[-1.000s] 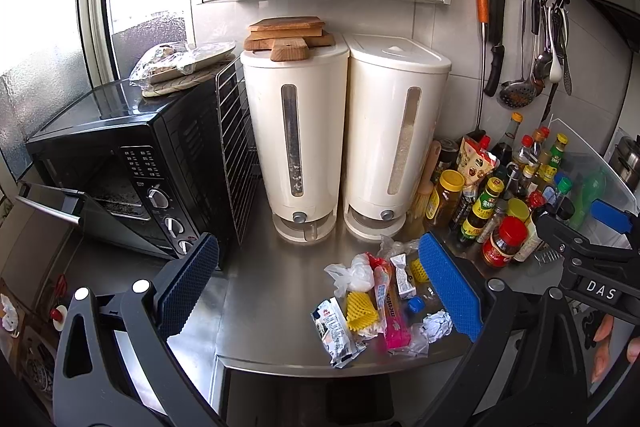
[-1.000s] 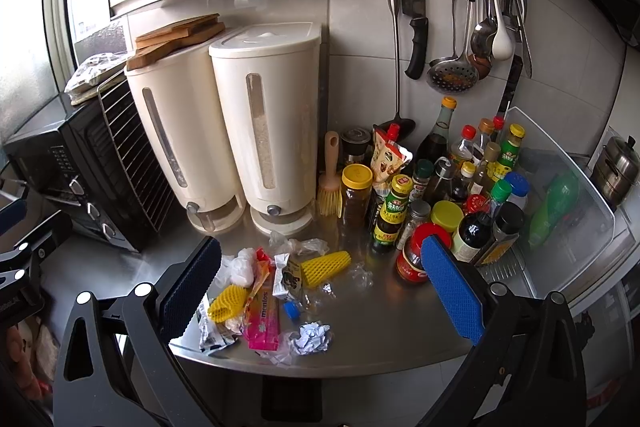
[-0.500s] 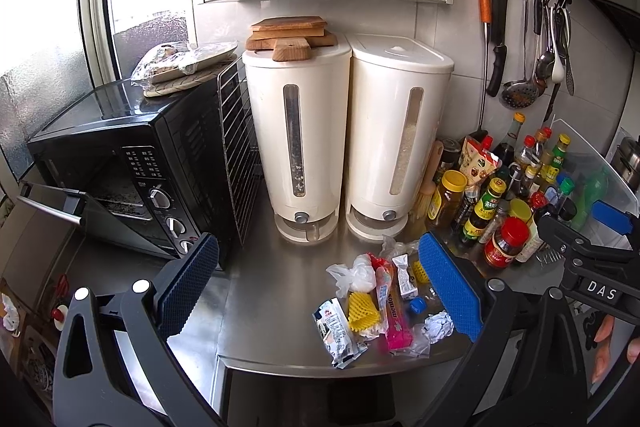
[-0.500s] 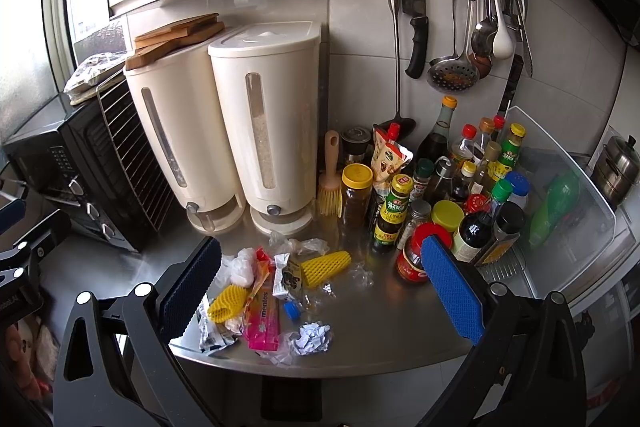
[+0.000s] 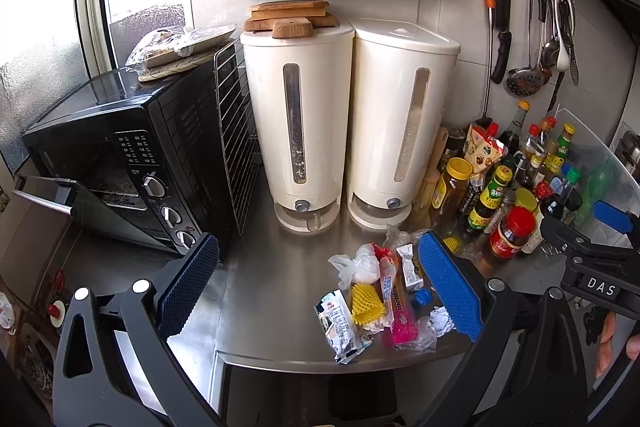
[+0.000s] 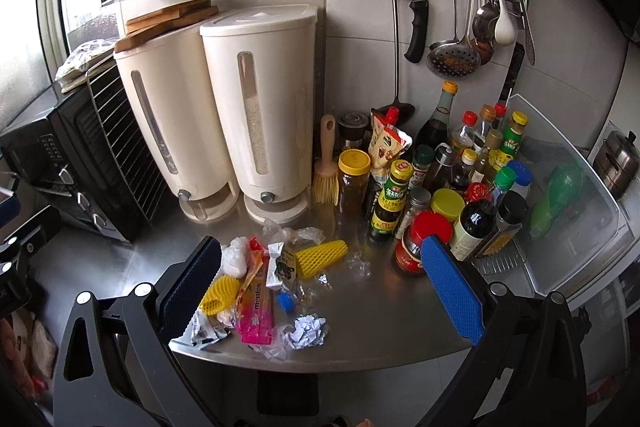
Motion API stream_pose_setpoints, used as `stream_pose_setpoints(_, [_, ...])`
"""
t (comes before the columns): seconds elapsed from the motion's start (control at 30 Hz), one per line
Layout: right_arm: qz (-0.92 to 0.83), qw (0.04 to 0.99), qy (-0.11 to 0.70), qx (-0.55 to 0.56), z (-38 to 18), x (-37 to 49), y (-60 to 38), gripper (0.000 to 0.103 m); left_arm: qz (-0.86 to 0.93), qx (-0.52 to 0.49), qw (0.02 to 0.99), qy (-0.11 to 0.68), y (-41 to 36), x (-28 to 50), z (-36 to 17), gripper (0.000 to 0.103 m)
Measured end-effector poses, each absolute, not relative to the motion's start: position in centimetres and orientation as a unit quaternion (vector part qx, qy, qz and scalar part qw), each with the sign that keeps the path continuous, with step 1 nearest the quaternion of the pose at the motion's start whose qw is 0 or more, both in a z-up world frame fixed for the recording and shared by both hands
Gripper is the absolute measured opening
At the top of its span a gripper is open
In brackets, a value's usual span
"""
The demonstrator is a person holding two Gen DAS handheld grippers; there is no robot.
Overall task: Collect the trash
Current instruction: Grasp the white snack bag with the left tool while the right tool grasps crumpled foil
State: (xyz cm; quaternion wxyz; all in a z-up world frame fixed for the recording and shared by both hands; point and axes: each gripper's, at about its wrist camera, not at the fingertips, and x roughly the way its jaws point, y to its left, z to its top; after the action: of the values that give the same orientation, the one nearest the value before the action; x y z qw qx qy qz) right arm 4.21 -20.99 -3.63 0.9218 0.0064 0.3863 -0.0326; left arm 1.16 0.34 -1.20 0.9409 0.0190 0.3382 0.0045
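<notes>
The trash lies in a loose heap near the front edge of the brushed-steel bench (image 6: 384,311): a flat pink Mentos wrapper (image 6: 256,311), two yellow foam-net sleeves, one cone-shaped (image 6: 322,259) and one squashed (image 6: 218,294), a crumpled ball of white paper (image 6: 307,331), a small round blue bottle cap (image 6: 286,301), a knotted white plastic bag (image 6: 235,259), a printed white sachet (image 5: 340,323) and a few scraps of clear crinkled film (image 6: 294,234). The left gripper (image 5: 320,291) hovers above the heap with its ribbed blue pads spread wide and nothing between them; the right gripper (image 6: 320,293) is likewise wide apart and empty. Behind the heap stand two tall cream plastic dispensers (image 5: 298,131) (image 5: 400,131), each with a narrow clear window, the left one topped with stacked wooden boards (image 5: 290,15). To the left sits a black toaster oven (image 5: 132,155), its door ajar, and to the right a crowd of glass and plastic condiment bottles (image 6: 452,179).
</notes>
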Motion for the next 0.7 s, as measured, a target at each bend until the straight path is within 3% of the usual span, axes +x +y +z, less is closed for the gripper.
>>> stream_pose_setpoints(0.53, [-0.034, 0.873, 0.486, 0.025, -15.3, 6.4, -22.4, 0.1, -0.015, 0.018, 0.895, 0.445, 1.0, 4.1, -13.1, 0.094])
stream_pose_setpoints(0.7, [-0.028, 0.856, 0.516, 0.035, -18.5, 6.6, -22.8, 0.1, -0.016, 0.026, 0.877, 0.479, 0.9, 4.5, -17.4, 0.085])
